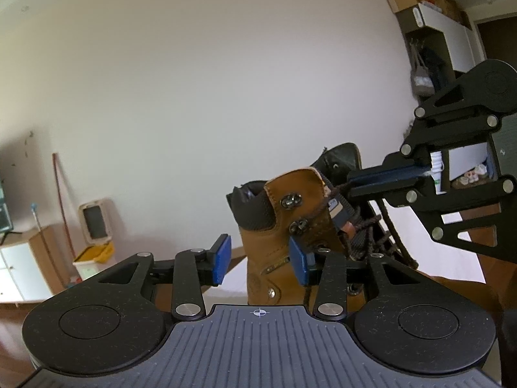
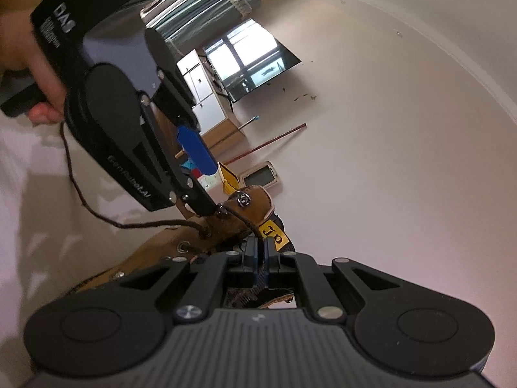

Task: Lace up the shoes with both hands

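Walls (image 1: 194, 80) of pale plaster fill most of both views, with a white-and-wood cabinet (image 1: 19, 268) and a beige litter-box-like bin (image 1: 95, 223) standing along the far side of the room, two long-handled sticks (image 1: 59, 200) leaning nearby. Against that backdrop a tan leather work boot (image 1: 278, 242) stands upright on a white surface (image 2: 32, 210), its dark padded collar and metal lace hooks facing the left wrist camera and its tongue carrying a yellow label (image 2: 273, 231). The left gripper (image 1: 258, 258) is held level at the boot's ankle with its blue pads parted about halfway; the boot's shaft sits between and just behind them, the right-hand pad (image 1: 299, 263) close against the leather, and nothing appears clamped. The right gripper (image 1: 352, 182) reaches in from the side at the height of the top hooks, its jaws pressed together; a dark brown lace (image 2: 97, 213) runs to its tips, and in the right wrist view the pads look pinched on that cord just below the label, though blur makes the exact contact hard to confirm. A person's hand (image 2: 38, 74) grips the left tool's handle, and from beneath it a loose length of the same lace trails in a slack curve across the white surface to the upper eyelets (image 2: 203, 234). Small metal hooks (image 1: 292, 200) dot the boot's cuff.
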Available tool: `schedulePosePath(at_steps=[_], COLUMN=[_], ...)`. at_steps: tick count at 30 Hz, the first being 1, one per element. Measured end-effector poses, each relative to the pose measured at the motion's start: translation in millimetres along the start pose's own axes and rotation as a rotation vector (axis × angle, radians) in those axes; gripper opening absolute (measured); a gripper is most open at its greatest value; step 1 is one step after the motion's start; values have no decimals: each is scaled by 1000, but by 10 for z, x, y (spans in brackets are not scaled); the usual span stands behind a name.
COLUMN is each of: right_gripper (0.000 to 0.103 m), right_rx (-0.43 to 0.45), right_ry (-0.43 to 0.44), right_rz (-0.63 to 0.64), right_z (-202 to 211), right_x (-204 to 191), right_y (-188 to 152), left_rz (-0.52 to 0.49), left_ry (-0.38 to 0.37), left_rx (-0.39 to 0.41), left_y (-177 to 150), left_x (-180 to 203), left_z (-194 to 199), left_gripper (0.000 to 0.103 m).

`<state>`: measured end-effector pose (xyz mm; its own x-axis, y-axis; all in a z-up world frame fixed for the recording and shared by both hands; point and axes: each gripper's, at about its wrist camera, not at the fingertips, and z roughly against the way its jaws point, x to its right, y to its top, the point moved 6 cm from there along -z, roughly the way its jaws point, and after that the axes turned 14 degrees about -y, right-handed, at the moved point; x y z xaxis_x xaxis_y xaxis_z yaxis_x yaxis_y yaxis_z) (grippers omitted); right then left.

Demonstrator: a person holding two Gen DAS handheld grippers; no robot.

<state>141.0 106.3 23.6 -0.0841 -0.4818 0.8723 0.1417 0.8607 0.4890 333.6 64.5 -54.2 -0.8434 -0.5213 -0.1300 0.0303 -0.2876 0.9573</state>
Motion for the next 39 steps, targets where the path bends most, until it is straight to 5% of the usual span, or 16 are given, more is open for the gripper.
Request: schedulePosePath(at_steps=[8,16,20,23,27,35,37,39], right_gripper=[4,5,5,5,5,8,35,37], right_rx=[16,-9,0,8,9,-79,-73,-56], right_ry=[10,65,86,105,130,479,559,642], right_rz=[55,12,9,-4,-42,-427,-558,-632], right_z=[-54,-102,-86,-84,-101,-184,-244,-303], right_x=[-110,-125,-148,-153,-105,253,422,541], right_y=[56,-17,-8,11,20,-95,-169,-216], left_rz=[14,7,-20,-58,-136,-189,-209,-239], left_ry=[-16,-187,-214,-238,-260,-312,-335,-351], left_rx=[18,73,73,51,8,9,19,21], left_y=[-56,-56,-4,24,33,31,31,41], left_x=[-21,158,222,282,396,398,406,439], left_z=[57,241,195,132,75,160,214,263], left_gripper=[45,26,26,3,2,2,2,2])
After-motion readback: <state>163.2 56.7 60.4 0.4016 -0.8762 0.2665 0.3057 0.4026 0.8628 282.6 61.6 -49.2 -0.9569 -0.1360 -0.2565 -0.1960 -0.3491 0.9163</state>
